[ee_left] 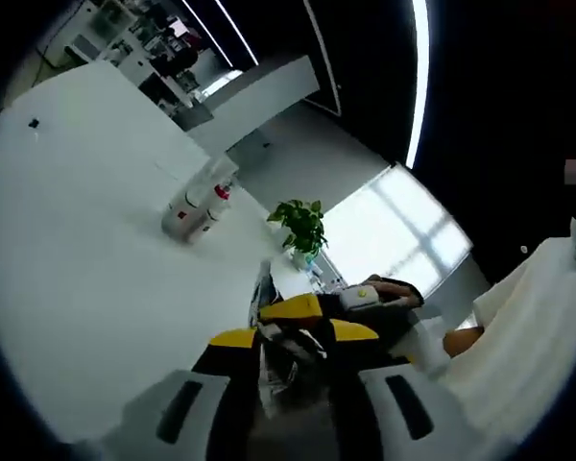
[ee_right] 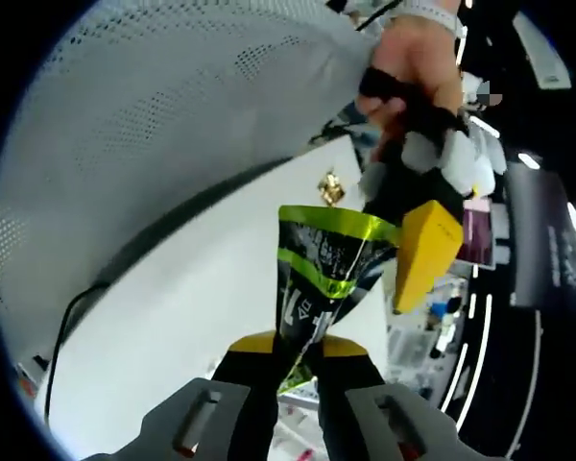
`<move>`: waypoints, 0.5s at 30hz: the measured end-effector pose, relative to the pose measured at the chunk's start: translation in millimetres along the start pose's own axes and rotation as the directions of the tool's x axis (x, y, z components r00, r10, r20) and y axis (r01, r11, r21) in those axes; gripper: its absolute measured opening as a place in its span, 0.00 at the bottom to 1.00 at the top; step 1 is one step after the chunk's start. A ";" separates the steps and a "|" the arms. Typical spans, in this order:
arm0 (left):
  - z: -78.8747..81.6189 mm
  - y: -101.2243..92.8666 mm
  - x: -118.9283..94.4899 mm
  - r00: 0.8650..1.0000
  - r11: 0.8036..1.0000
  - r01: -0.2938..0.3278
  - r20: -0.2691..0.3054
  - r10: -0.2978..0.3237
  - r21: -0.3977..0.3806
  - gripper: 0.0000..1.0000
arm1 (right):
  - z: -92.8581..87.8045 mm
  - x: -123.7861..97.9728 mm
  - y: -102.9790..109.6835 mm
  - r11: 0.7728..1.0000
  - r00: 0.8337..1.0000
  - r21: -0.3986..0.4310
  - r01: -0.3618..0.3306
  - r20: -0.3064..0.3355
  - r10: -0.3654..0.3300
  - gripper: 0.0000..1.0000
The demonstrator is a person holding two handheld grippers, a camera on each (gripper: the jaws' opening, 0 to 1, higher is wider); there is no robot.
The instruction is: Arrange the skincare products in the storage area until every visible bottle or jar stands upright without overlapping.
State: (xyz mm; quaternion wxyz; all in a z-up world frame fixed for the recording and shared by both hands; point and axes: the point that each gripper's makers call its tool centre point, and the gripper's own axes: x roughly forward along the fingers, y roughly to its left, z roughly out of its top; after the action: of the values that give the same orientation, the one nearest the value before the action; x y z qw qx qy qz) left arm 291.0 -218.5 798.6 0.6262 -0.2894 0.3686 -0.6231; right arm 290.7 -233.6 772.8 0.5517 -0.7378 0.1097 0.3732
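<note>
My right gripper (ee_right: 298,360) pinches the lower end of a crinkled foil sachet (ee_right: 322,269), black with lime-green bands and white lettering; the glossy packet rises from between my yellow-tipped jaws. At its top edge my left gripper (ee_right: 418,226), a blocky yellow jaw on a black body, meets the sachet, and my hand (ee_right: 418,67) holds that tool from above. Behind stands a grey perforated mesh surface (ee_right: 154,115), curved by the lens, above a smooth white table (ee_right: 173,317).

In the left gripper view, my left gripper (ee_left: 293,370) is pressed onto a wrinkled, shiny scrap of the same sachet (ee_left: 278,370) between its yellow pads. Farther off on the matte white table (ee_left: 77,269), two slim cylindrical bottles (ee_left: 200,204), one with a red cap, lie on their sides touching. A leafy green plant (ee_left: 300,226) stands beyond.
</note>
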 end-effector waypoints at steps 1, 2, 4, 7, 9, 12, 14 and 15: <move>-0.7 1.2 2.5 1.000 1.000 0.001 0.001 -0.001 -0.010 0.30 | -0.7 0.0 -0.7 1.000 1.000 -0.010 0.004 -0.004 -0.004 0.08; -2.1 1.1 3.2 1.000 1.000 0.006 -0.005 -0.006 -0.015 0.31 | -0.4 -0.3 -1.7 1.000 1.000 -0.005 0.009 0.001 -0.009 0.08; -5.8 0.0 4.9 0.999 0.998 0.028 -0.018 -0.029 -0.060 0.33 | -0.3 -0.7 -1.8 1.000 1.000 -0.007 0.008 0.005 -0.008 0.08; -12.2 1.2 8.5 0.998 0.995 0.043 -0.045 -0.048 -0.094 0.33 | -0.4 -0.8 -1.3 1.000 1.000 -0.027 0.006 0.002 -0.006 0.08; -15.4 0.2 10.0 0.997 0.994 0.051 -0.060 -0.057 -0.096 0.31 | -1.0 -0.5 0.9 0.999 1.000 -0.037 -0.001 0.000 0.001 0.08; -17.7 3.0 11.3 0.996 0.994 0.050 -0.070 -0.057 -0.098 0.27 | -3.6 0.6 4.0 0.999 1.000 -0.040 -0.007 -0.007 0.007 0.08; -19.0 1.4 11.0 0.995 0.994 0.055 -0.079 -0.062 -0.096 0.27 | -3.0 -0.5 3.1 0.999 1.000 -0.043 -0.005 -0.005 0.005 0.08; -18.7 -0.2 10.2 0.994 0.993 0.065 -0.078 -0.073 -0.096 0.25 | -2.4 -0.8 2.6 0.999 1.000 -0.041 -0.001 -0.004 0.001 0.08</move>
State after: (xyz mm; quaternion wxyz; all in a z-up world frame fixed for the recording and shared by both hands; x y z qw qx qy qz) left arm 275.1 -226.8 787.3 0.5746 -0.3053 0.4122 -0.6377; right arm 289.7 -236.9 771.8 0.5360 -0.7496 0.1033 0.3743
